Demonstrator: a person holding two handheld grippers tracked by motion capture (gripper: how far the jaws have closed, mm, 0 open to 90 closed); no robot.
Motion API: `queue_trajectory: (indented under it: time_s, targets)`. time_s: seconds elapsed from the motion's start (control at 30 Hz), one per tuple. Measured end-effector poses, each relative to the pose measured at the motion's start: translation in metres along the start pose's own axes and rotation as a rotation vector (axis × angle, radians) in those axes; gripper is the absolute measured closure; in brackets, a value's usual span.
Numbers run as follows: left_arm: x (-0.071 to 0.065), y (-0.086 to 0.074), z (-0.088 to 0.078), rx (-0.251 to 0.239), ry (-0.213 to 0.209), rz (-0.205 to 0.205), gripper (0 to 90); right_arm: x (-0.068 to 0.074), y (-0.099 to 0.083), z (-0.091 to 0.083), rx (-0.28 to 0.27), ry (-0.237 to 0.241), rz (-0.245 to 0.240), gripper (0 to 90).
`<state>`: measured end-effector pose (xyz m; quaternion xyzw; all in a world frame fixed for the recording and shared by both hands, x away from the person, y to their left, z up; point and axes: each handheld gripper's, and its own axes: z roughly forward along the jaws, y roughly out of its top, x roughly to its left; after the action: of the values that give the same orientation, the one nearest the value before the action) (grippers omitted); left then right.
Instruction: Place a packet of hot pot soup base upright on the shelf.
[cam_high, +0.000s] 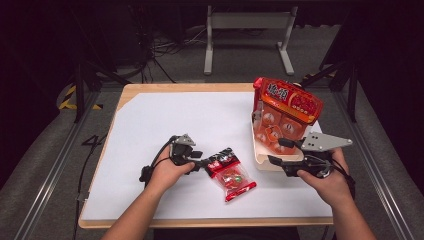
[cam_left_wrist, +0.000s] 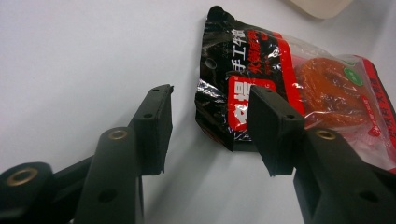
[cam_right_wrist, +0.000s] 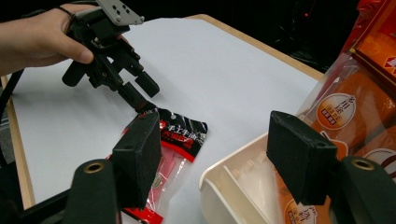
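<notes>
My left tongs (cam_left_wrist: 210, 128): jaws part open, straddling the near black corner of the snack packet (cam_left_wrist: 289, 88), pads not pressing it (nothing held).
Snack packet (cam_high: 230, 172): flat on the white table sheet (cam_high: 165, 125), long axis diagonal, black header toward my left hand, red end toward the table's near edge.
My right tongs (cam_right_wrist: 219, 156): jaws wide, empty, beside the tray.
Cream tray (cam_high: 262, 155): holds an upright orange-red multipack bag (cam_high: 282, 115).
</notes>
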<state>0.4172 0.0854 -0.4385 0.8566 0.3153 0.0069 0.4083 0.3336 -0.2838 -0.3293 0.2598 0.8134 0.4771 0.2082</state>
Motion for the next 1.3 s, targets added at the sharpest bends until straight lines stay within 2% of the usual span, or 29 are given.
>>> queue_trajectory:
  time_s: [0.13, 0.23, 0.47, 0.6, 0.73, 0.87, 0.9, 0.97, 1.1, 1.23, 1.3]
  targets:
    - [-0.001, -0.002, 0.003, 0.015, -0.012, -0.012, 55.3, 0.002, -0.001, 0.004, 0.017, 0.003, -0.014, 35.6]
    - [0.000, -0.002, 0.005, 0.029, -0.013, 0.001, 56.6, 0.003, -0.001, 0.006, 0.018, 0.008, -0.019, 35.6]
    - [-0.001, -0.002, 0.008, 0.043, -0.019, -0.001, 59.1, 0.005, -0.001, 0.007, 0.027, 0.005, -0.033, 36.0]
    - [-0.002, -0.003, 0.011, 0.048, -0.045, 0.013, 54.5, 0.006, -0.001, 0.009, 0.036, -0.001, -0.046, 36.9]
    - [-0.004, -0.003, 0.011, 0.051, -0.037, 0.022, 54.0, 0.007, -0.001, 0.011, 0.043, -0.001, -0.061, 37.4]
    - [-0.007, -0.004, 0.012, 0.047, -0.003, 0.042, 57.3, 0.008, -0.002, 0.012, 0.053, -0.002, -0.071, 38.1]
    - [-0.007, -0.004, 0.011, 0.049, 0.018, 0.067, 61.6, 0.008, -0.002, 0.013, 0.055, -0.002, -0.075, 38.4]
    - [-0.008, -0.005, 0.012, 0.041, 0.029, 0.071, 67.0, 0.008, -0.002, 0.014, 0.058, -0.001, -0.077, 38.6]
    - [-0.011, -0.005, 0.013, 0.044, 0.048, 0.090, 67.5, 0.009, -0.002, 0.015, 0.060, 0.002, -0.081, 38.5]
    - [-0.017, -0.005, 0.014, 0.059, 0.117, 0.164, 74.0, 0.009, -0.003, 0.016, 0.062, 0.005, -0.083, 38.8]
    - [-0.020, -0.004, 0.015, 0.066, 0.136, 0.179, 75.2, 0.010, -0.003, 0.017, 0.065, 0.006, -0.086, 39.0]
